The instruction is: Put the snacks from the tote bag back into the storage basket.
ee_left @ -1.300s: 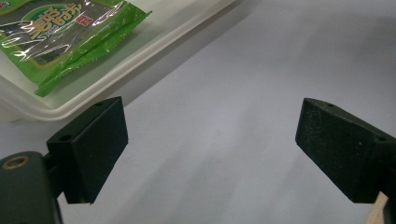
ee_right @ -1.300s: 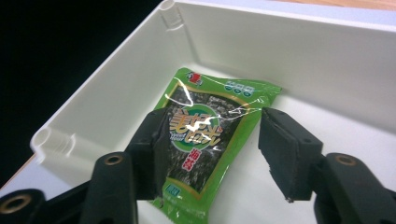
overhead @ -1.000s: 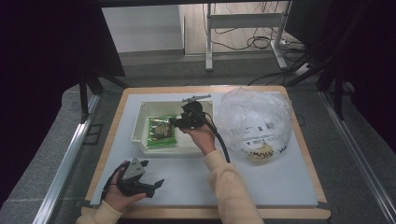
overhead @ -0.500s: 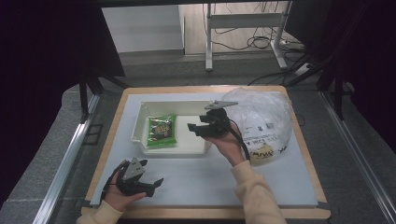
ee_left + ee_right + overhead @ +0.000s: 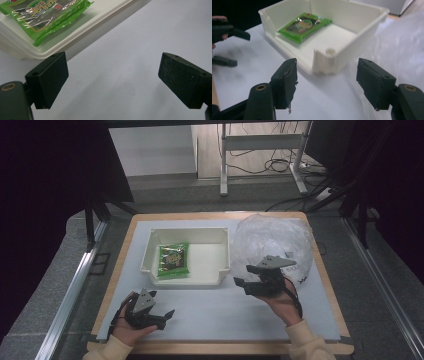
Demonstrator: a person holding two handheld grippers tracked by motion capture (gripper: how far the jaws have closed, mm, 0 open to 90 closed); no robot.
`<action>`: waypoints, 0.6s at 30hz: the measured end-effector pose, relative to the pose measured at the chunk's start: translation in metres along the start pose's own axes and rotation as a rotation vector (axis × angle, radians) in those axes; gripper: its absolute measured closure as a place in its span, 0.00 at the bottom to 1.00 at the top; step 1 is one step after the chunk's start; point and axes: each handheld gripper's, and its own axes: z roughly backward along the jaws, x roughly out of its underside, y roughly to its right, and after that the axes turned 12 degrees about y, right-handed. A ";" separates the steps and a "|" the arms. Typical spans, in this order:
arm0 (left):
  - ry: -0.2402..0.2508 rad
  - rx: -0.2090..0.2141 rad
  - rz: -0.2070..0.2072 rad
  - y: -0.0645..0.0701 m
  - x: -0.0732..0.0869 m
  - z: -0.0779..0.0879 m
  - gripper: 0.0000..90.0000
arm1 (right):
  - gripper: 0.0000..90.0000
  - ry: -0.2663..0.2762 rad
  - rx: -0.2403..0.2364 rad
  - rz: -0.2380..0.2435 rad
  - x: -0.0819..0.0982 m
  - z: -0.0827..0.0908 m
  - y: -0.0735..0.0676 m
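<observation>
**Both grippers empty, green packet in the tray**

Your work surface is a wooden table (image 5: 320, 285) covered by a white mat (image 5: 225, 315). On the far right of the mat lies a crumpled clear plastic bag (image 5: 272, 240), its near edge just beside your right hand.

Left of the bag sits the white tray (image 5: 150, 251), open-topped, with a low front wall. In your right gripper view its near corner (image 5: 325, 58) stands right ahead of the jaws, close but not touched.

Inside the tray, toward its left half, the green snack packet (image 5: 173, 260) lies flat on the floor. The same green snack packet shows in your left gripper view at the top left corner (image 5: 47, 15), resting inside the tray's rim.

Your right gripper (image 5: 246, 283) hovers over the mat between the tray's right front corner and the bag, pointing left. Its jaws have just been opening and stand wide apart, with nothing between them.

Your left gripper (image 5: 167, 317) rests low at the near left of the mat, in front of the tray and apart from it. Its jaws are spread wide over bare mat, holding nothing.
</observation>
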 end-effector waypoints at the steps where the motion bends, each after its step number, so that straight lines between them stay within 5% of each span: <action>1: -0.001 -0.003 0.003 0.000 0.000 0.000 0.10 | 0.37 -0.003 0.001 -0.001 0.004 0.004 0.001; 10: 0.000 -0.011 0.005 -0.002 0.001 0.000 0.10 | 0.36 -0.061 0.014 0.006 0.043 0.014 0.000; 18: 0.003 -0.009 0.006 -0.001 0.001 0.001 0.10 | 0.36 -0.063 0.004 0.024 0.046 0.009 -0.005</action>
